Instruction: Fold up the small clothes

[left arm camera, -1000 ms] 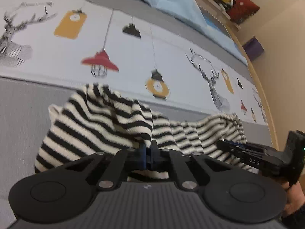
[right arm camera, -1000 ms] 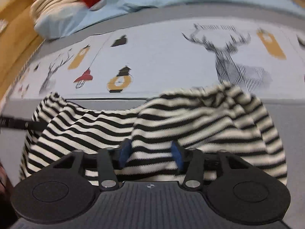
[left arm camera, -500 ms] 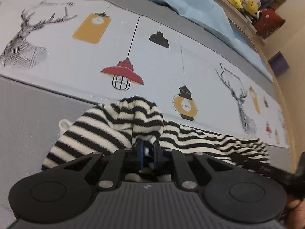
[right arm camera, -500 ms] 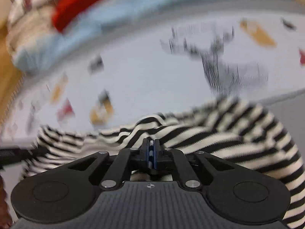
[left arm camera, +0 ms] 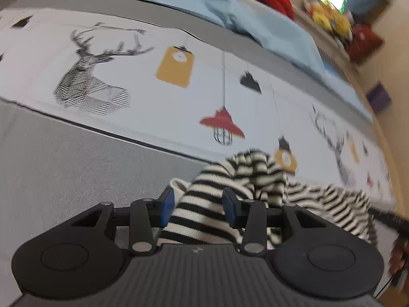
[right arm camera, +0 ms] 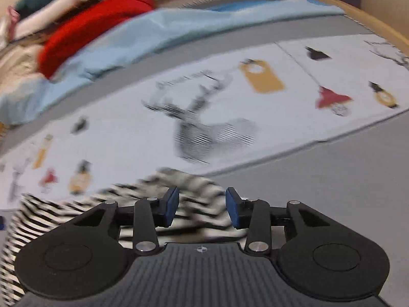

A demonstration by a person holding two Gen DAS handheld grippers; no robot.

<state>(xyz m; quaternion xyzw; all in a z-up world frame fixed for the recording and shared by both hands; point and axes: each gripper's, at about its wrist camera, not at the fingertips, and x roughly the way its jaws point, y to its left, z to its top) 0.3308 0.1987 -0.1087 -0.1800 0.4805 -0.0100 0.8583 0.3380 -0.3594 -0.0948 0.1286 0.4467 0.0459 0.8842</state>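
Both jaws were clamped on the striped garment (left arm camera: 225, 204) half a second ago; now both are opening. The left hand-held gripper (left arm camera: 198, 206) has its blue pads spread, with striped cloth still lying between them but not pinched, so it counts as released. The right hand-held gripper (right arm camera: 202, 209) is likewise parted over a blurred bunch of the same cloth, with gaps at both pads, released too. Both views have swung sideways compared with a second ago, and the garment now sits lower and more crumpled towards the near edge of each frame.

Likely meaning: one fold or drag has just been set down and let go. The garment looks bunched, not flat, so the fold probably needs smoothing or another pass; the task is not finished, by my reading.

Location: the striped garment lies on the bed's grey cover (left arm camera: 64, 168), its far edge reaching the printed white panel (left arm camera: 143, 102) with deer and lamps.

Counts:
- striped garments: one
- hand-held grippers: two
- light blue sheet (right arm camera: 158, 33): one, behind the panel
- red cloth (right arm camera: 94, 23): one, on the sheet
- deer prints in the left view: two
- the person's other hand (left arm camera: 398, 253): one, blurred, at the right edge.
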